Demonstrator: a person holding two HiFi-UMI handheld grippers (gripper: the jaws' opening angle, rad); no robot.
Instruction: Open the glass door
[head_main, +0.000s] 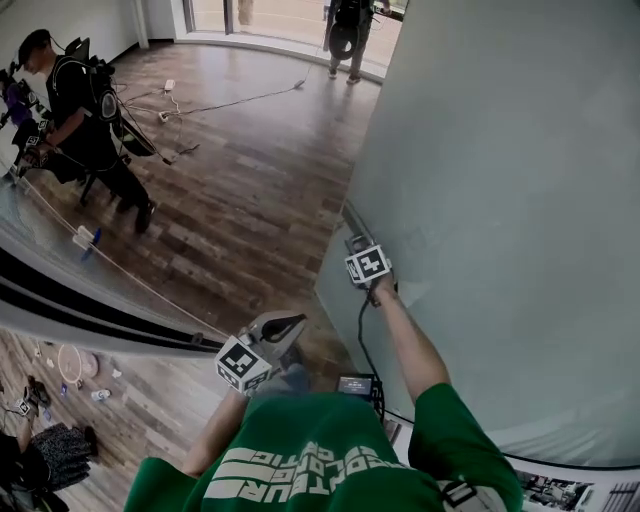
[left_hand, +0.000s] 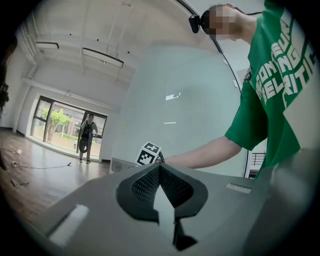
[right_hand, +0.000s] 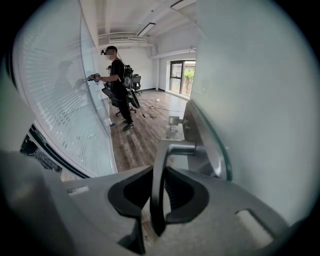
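Observation:
The frosted glass door (head_main: 500, 200) fills the right of the head view and stands swung away from its frame. My right gripper (head_main: 358, 245) is at the door's edge. In the right gripper view it (right_hand: 159, 170) is shut on the door's metal lever handle (right_hand: 159, 200), which runs upright between the pads and bends over to its plate on the door (right_hand: 260, 100). My left gripper (head_main: 290, 325) hangs lower left of the door, apart from it. Its jaws (left_hand: 160, 167) meet with nothing between them. Past them the right gripper's marker cube (left_hand: 148, 153) shows against the door (left_hand: 190, 120).
A curved glass wall with a dark floor track (head_main: 90, 300) bounds the left. A person wearing gear (head_main: 85, 110) works at it. Another person (head_main: 350, 30) stands by the far windows. Cables (head_main: 230, 100) trail over the wood floor between them.

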